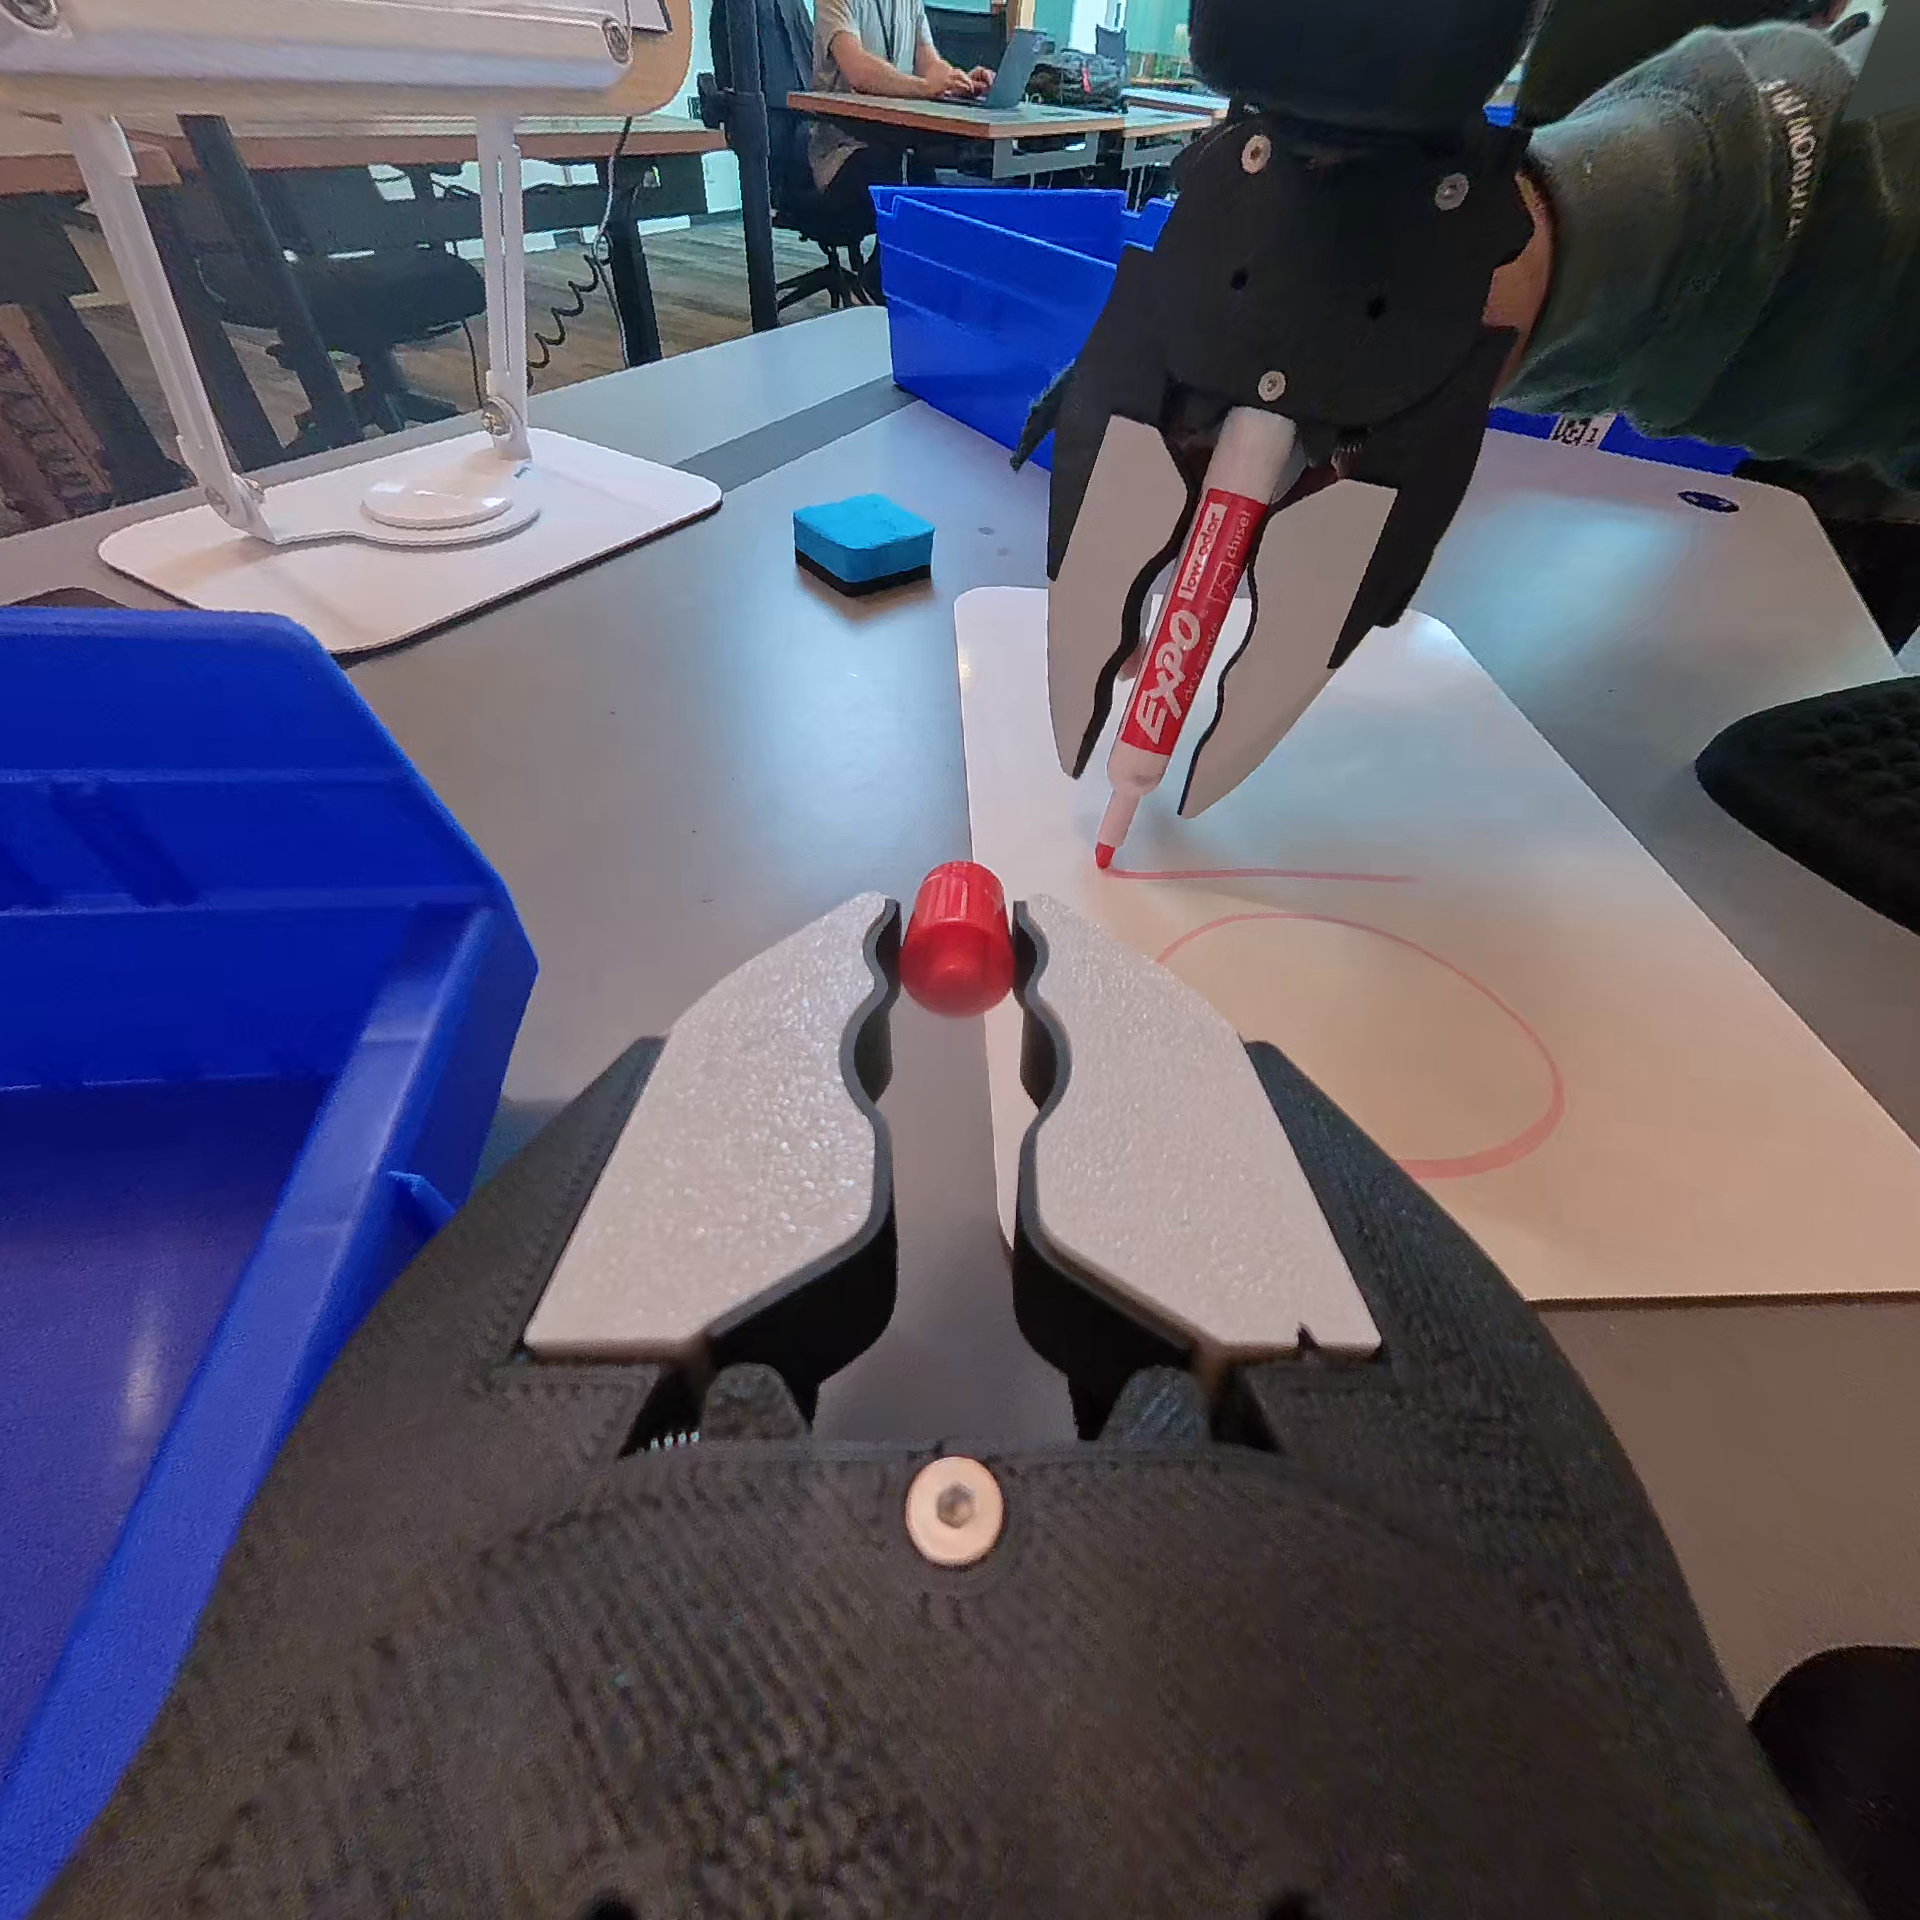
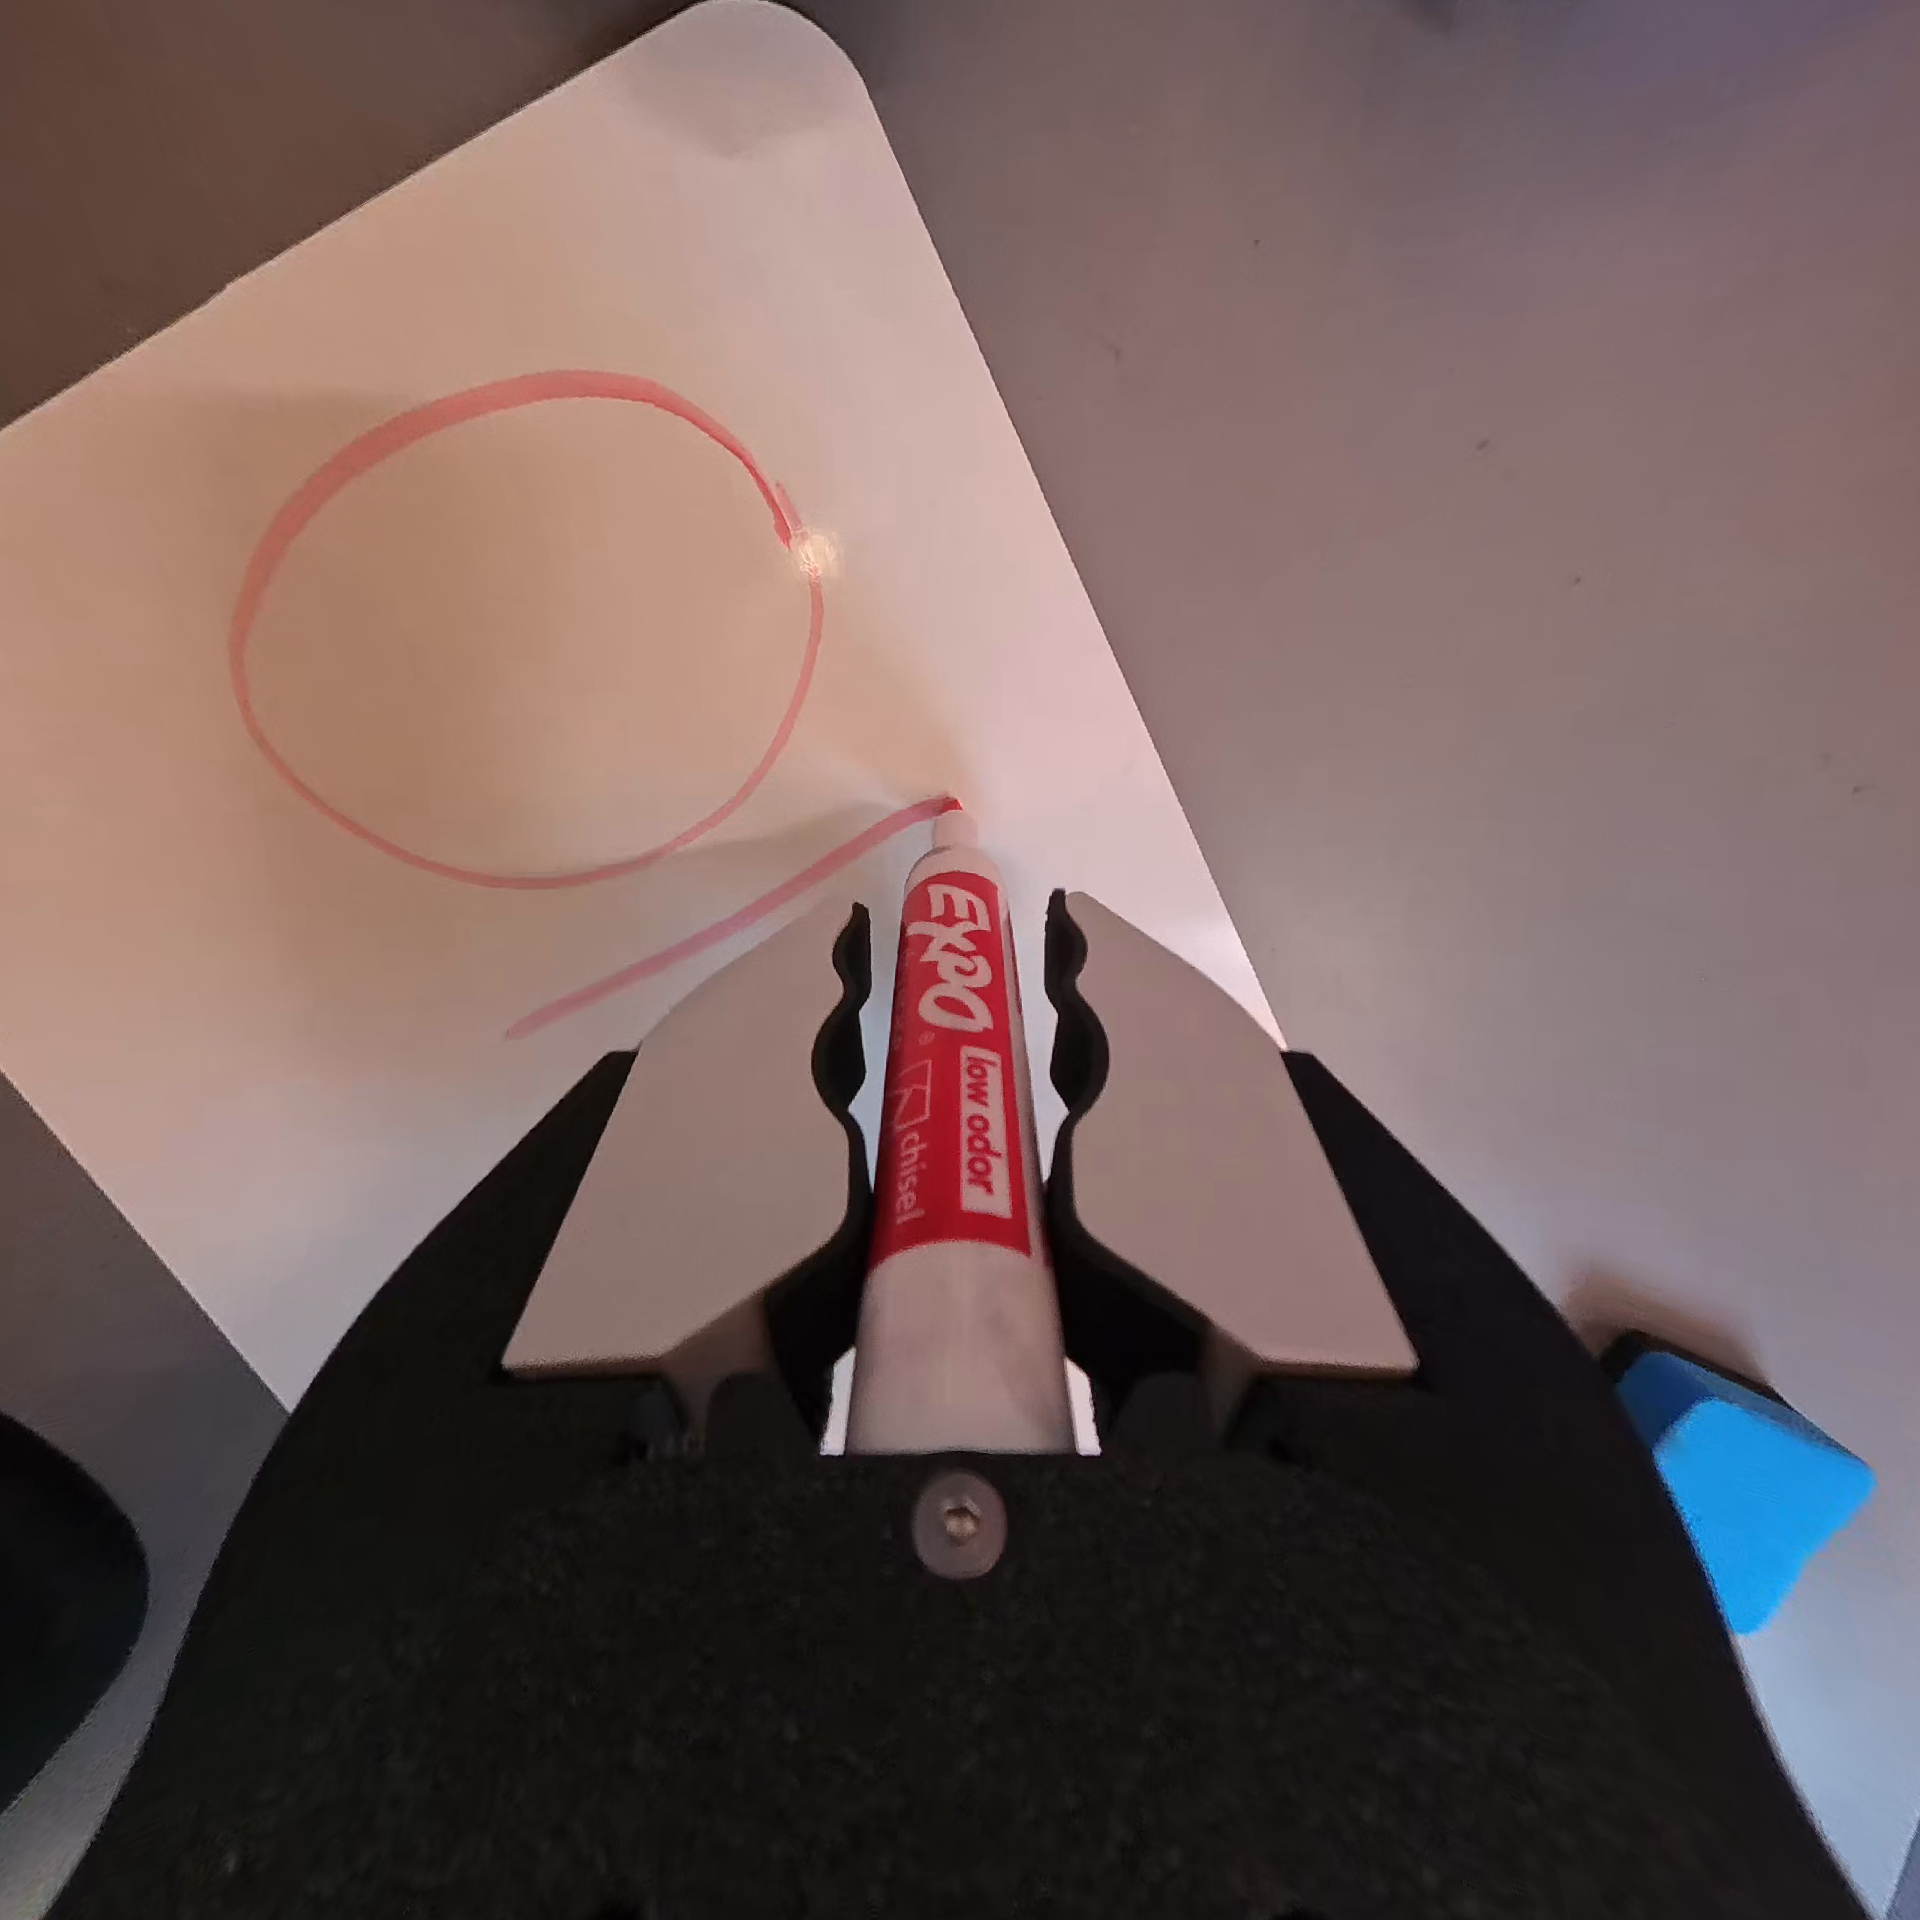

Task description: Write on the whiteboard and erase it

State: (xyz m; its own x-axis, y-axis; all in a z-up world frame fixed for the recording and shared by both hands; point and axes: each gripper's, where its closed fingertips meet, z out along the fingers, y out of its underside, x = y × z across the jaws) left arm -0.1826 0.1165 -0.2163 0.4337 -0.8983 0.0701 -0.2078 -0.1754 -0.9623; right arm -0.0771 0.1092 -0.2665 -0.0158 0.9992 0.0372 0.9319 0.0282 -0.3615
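A: So, the right gripper (image 2: 954, 914) has its jaws clamped on the marker (image 2: 951, 1081), barrel running straight down the gap and the tip (image 2: 954, 821) poking out past the jaw ends, touching the board (image 2: 623, 260).

B: And the line (image 2: 717, 925) trails back from the tip, just left of the left jaw, with the circle (image 2: 520, 634) farther ahead and to the left.

A: Right. I'd keep the pressure light and even, and hold the tilt steady so the tip doesn't skip.

B: The board edge lies close to the right of the tip, so there is little room that way.

A: The left gripper (image 1: 956, 951) pinches the cap (image 1: 956, 940) at its jaw tips, beside the board. The eraser (image 1: 862, 540) waits on the tabletop (image 1: 675, 727), well ahead of those jaws.
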